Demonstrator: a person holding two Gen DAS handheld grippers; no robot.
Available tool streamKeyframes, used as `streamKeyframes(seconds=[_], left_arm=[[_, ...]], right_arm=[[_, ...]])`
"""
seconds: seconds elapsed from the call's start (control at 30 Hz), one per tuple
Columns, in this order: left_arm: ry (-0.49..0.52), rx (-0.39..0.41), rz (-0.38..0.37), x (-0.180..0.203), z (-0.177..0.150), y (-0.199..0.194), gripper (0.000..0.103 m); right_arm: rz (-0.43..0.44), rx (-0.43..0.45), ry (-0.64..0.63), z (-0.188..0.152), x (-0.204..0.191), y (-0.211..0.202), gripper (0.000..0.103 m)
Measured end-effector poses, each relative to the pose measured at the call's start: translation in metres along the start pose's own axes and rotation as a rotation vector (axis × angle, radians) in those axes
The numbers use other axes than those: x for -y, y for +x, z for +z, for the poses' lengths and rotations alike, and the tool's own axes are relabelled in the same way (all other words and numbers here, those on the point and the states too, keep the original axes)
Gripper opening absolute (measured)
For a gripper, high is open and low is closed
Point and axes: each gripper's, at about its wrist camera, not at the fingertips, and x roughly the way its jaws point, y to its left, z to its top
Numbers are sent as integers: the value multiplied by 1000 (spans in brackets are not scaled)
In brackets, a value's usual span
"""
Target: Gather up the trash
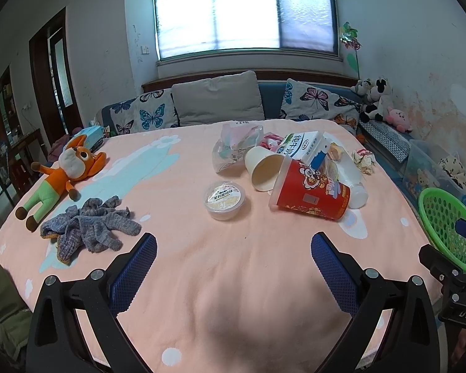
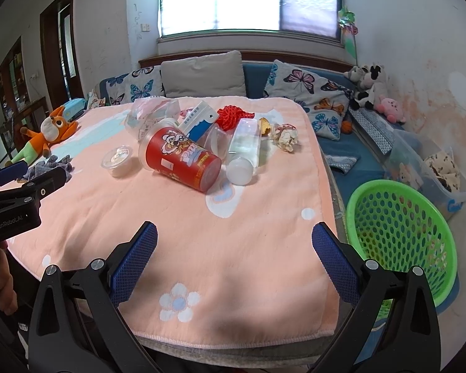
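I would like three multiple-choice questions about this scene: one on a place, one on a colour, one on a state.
1. Where is the green basket?
A. beside the table's right edge
B. on the sofa
C. under the plush fox

2. What colour is the big snack tub?
A. blue
B. red
C. yellow

3. How is the paper cup placed?
A. upright
B. upside down
C. on its side

Answers: 1 A, it sits off the blanket at the right. 2 B, its wall is red. 3 C, its open mouth faces the camera.

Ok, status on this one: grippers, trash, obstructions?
Left gripper open, right gripper open, both empty. Red cup on its side amid trash. Green basket beside table, nothing blocking.
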Motion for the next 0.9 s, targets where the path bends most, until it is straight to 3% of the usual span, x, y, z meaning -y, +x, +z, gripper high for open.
streamKeyframes(seconds=[0.9], left_arm=[[19, 9, 4, 5, 16, 10, 96]], right_arm=[[0, -11, -32, 12, 8, 14, 99]])
